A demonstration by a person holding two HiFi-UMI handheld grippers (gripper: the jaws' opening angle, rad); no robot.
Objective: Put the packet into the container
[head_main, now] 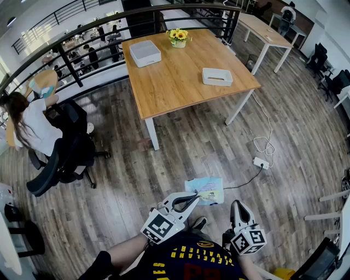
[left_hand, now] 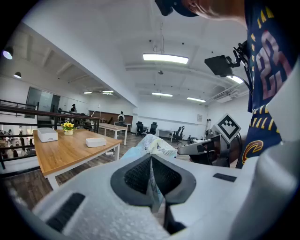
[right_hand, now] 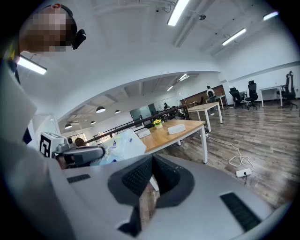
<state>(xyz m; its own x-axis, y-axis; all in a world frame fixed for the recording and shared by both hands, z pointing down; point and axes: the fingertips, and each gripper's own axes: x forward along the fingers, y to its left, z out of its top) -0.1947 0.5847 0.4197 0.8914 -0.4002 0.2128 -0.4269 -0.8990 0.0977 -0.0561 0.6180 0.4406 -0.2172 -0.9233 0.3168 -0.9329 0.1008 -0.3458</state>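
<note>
Light is bright and even. Ceiling strips (left_hand: pixel 165 58) burn near white in the left gripper view, and another strip (right_hand: pixel 178 11) glares in the right gripper view. The floor (head_main: pixel 164 164) takes only soft, faint shadows beneath the table (head_main: pixel 180 82). All views bow strongly toward the edges, so straight lines curve, and both gripper views end in black corners. The left gripper (left_hand: pixel 151 161) and right gripper (right_hand: pixel 152 161) sit close to the lens, pale and blurred, while the far room looks fairly sharp.
</note>
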